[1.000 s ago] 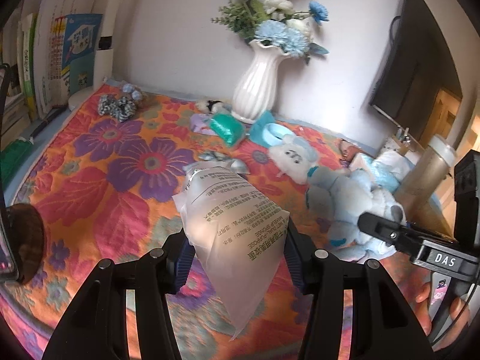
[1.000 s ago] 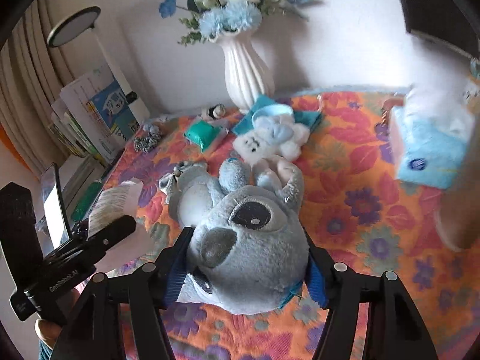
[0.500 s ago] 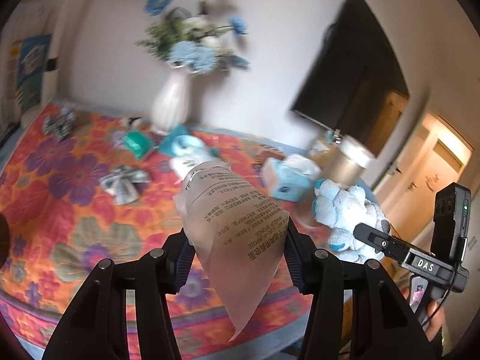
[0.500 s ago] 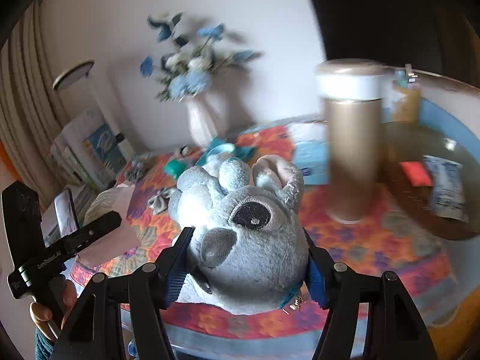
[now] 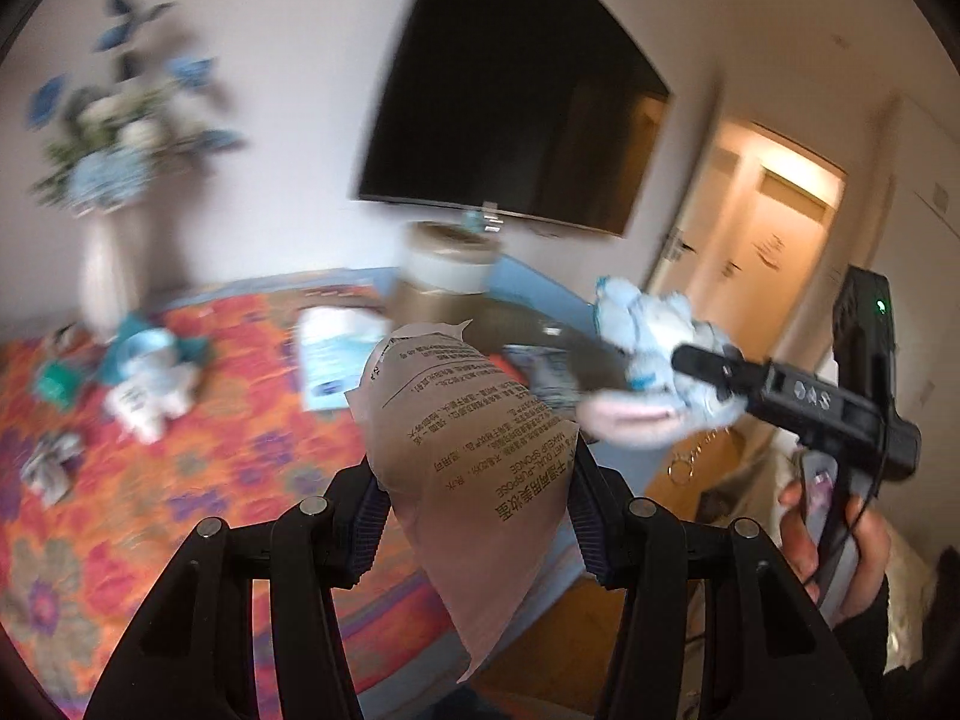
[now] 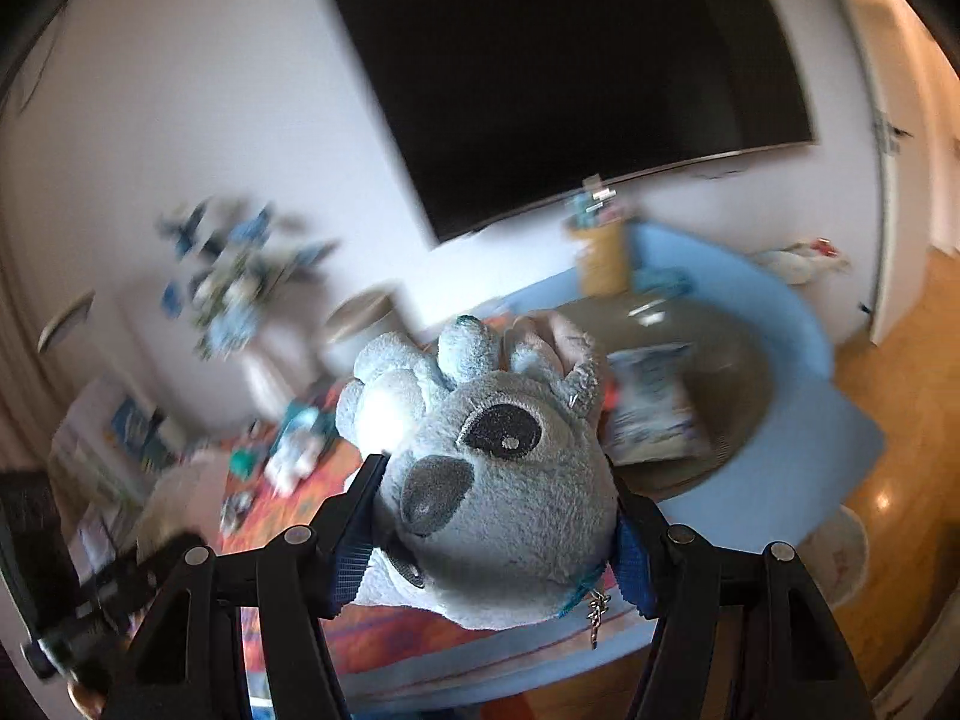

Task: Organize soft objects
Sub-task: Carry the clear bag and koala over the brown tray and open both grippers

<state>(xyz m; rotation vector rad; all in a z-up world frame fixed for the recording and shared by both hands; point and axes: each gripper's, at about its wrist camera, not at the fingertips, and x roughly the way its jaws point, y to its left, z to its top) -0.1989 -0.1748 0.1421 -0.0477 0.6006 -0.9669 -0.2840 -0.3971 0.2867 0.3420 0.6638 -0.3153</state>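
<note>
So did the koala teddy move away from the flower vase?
Yes. The koala teddy, clamped in the right gripper, has swung rightward, away from the flower vase and toward the round tray by the TV.

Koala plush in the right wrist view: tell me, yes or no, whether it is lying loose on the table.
No: the koala plush is clamped between the fingers of the right hand-held gripper, raised above the floral tablecloth.

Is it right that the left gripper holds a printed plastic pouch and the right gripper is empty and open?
Not quite. The left gripper does hold the printed plastic pouch, but the right gripper is not empty: the right wrist view shows it shut on a grey plush koala, its head squeezed between both fingers.
</note>
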